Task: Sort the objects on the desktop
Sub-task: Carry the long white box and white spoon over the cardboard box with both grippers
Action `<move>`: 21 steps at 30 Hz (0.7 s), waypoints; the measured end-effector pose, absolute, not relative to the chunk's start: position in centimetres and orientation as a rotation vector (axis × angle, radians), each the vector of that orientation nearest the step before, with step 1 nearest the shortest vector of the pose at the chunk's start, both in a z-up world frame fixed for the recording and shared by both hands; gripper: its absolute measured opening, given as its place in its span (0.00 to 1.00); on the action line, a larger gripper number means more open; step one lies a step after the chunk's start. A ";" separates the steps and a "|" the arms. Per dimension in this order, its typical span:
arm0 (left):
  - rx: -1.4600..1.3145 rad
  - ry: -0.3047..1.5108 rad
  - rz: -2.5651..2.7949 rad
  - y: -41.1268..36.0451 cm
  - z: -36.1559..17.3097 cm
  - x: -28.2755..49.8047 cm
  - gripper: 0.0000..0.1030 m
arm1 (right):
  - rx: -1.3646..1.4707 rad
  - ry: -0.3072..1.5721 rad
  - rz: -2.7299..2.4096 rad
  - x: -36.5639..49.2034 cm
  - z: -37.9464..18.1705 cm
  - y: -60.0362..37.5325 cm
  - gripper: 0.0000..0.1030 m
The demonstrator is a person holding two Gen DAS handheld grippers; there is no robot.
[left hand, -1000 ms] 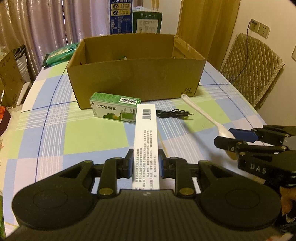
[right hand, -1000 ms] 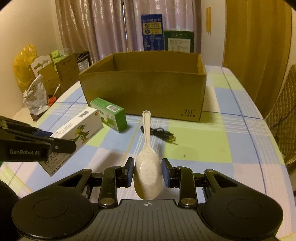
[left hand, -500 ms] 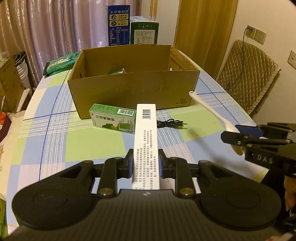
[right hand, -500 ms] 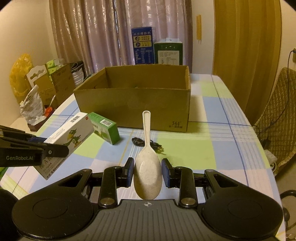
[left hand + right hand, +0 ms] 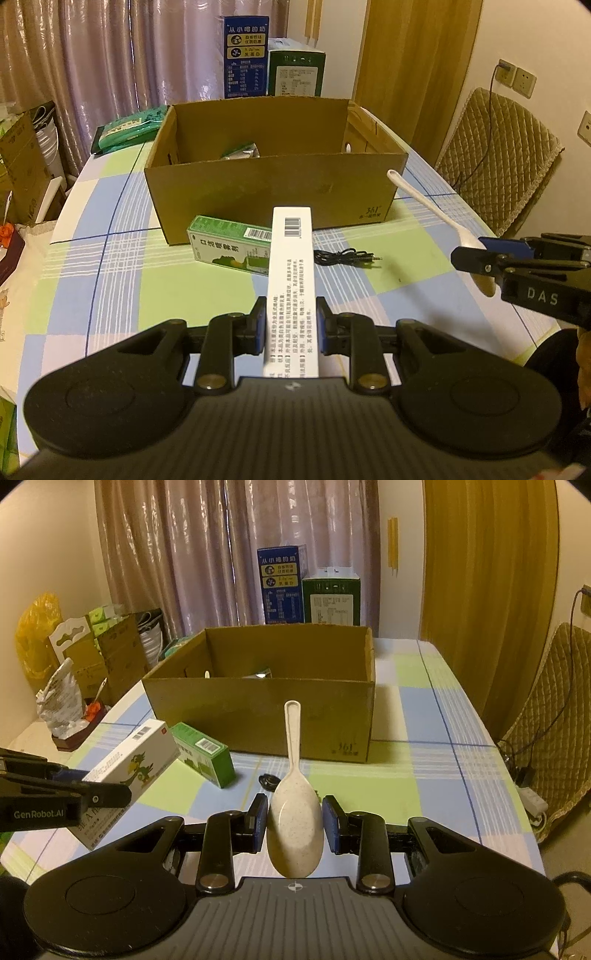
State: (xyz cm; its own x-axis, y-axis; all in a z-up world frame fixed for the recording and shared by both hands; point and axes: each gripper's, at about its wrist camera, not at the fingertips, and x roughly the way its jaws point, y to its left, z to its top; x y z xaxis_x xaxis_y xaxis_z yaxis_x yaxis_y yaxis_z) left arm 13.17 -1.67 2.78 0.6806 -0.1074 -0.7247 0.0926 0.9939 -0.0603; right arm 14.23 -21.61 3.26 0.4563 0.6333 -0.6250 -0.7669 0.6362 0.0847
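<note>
1. Both hands loaded! The left gripper [image 5: 290,325] is clamped tight on a long white box [image 5: 291,266], lifted over the near edge of the table [image 5: 110,280].
2. The right gripper [image 5: 294,819] has its jaws closed round the bowl of a speckled spoon [image 5: 293,797], handle aimed at the cardboard box [image 5: 266,709].
3. That cardboard box, mid-table towards the far edge, already holds something: a foil packet, perhaps, too dim to be sure.
4. Left to sort: a green carton [image 5: 229,249] and a black cable [image 5: 345,255], both lying just before the cardboard box's front wall.
5. Checked cloth, curtains behind, a quilted chair [image 5: 495,162] off the right edge.
</note>
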 end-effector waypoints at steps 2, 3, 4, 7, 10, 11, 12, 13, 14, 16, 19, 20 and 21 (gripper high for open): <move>-0.022 0.812 -0.111 -1.5 2.9 13.3 0.20 | -0.220 0.666 0.873 14.4 3.6 -21.4 0.28; -0.023 0.811 -0.111 -1.4 3.0 13.5 0.20 | -0.220 0.664 0.874 14.5 3.7 -21.3 0.28; -0.024 0.810 -0.111 -1.3 3.0 13.6 0.20 | -0.220 0.662 0.875 14.6 3.9 -21.1 0.28; -0.027 0.806 -0.110 -1.1 3.3 13.9 0.20 | -0.226 0.654 0.877 14.9 4.3 -20.7 0.28; -0.027 0.802 -0.111 -0.9 3.6 14.4 0.20 | -0.225 0.648 0.878 15.3 4.8 -20.3 0.28; -0.025 0.801 -0.111 -0.8 3.7 14.7 0.20 | -0.224 0.646 0.879 15.4 4.9 -20.2 0.28; -0.024 0.800 -0.111 -0.7 3.9 14.9 0.20 | -0.224 0.644 0.879 15.6 5.1 -20.1 0.28; -0.022 0.799 -0.111 -0.7 4.0 15.1 0.20 | -0.221 0.643 0.880 15.7 5.2 -20.0 0.28; -0.022 0.798 -0.111 -0.6 4.2 15.3 0.20 | -0.220 0.641 0.882 15.9 5.4 -19.8 0.28; -0.020 0.793 -0.111 -0.4 4.6 15.9 0.20 | -0.224 0.633 0.884 16.1 5.7 -19.4 0.28; -0.017 0.787 -0.110 -0.2 5.3 16.8 0.20 | -0.223 0.628 0.888 16.6 6.0 -18.7 0.28; -0.019 0.784 -0.108 0.0 5.5 17.2 0.20 | -0.221 0.627 0.889 16.8 6.2 -18.4 0.28; -0.021 0.783 -0.107 0.1 5.7 17.7 0.20 | -0.217 0.625 0.891 17.0 6.4 -18.1 0.28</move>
State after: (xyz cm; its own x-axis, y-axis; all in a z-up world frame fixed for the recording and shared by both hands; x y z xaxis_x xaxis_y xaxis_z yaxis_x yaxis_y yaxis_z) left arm 17.72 0.13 5.69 0.7036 -0.1040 -0.7029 0.0881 0.9944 -0.0590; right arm 17.01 -18.13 6.36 0.4662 0.6578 -0.5916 -0.7803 0.6209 0.0756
